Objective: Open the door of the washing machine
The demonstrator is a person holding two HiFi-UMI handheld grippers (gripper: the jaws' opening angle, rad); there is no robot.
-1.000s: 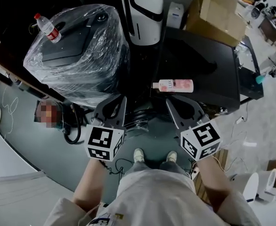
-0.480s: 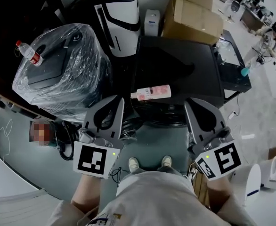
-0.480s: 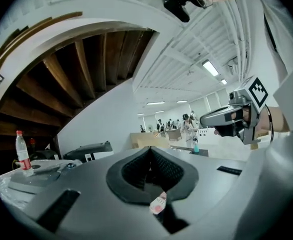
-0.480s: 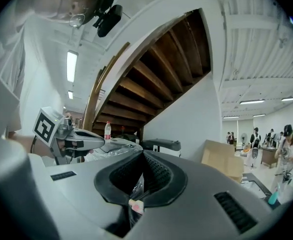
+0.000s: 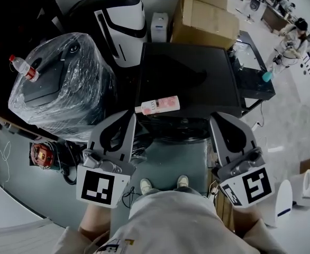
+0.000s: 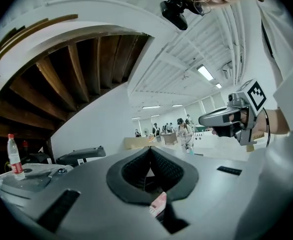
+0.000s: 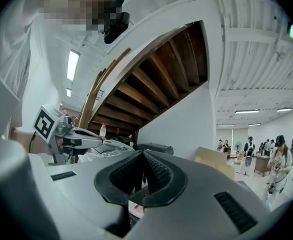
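Note:
The black washing machine (image 5: 189,73) stands in front of me; I see its flat top, while its front and door are mostly hidden under the top's near edge. A pink bottle (image 5: 157,106) lies on that edge. My left gripper (image 5: 125,118) hovers level at the machine's front left corner, shut with nothing in it. My right gripper (image 5: 218,121) hangs at the front right corner, also shut and empty. In the left gripper view the jaws (image 6: 149,152) meet above the pink bottle (image 6: 159,204). The right gripper view shows its closed jaws (image 7: 142,156).
A plastic-wrapped appliance (image 5: 65,83) with a water bottle (image 5: 23,67) on it stands to the left. Behind are a black-and-white machine (image 5: 118,20) and a cardboard box (image 5: 205,20). Cables (image 5: 65,157) lie on the floor at left. My shoes (image 5: 144,186) are close to the machine.
Both grippers have risen and now look larger in the head view, spread a little wider apart. The head view has shifted, so the machine and bottle sit further left.

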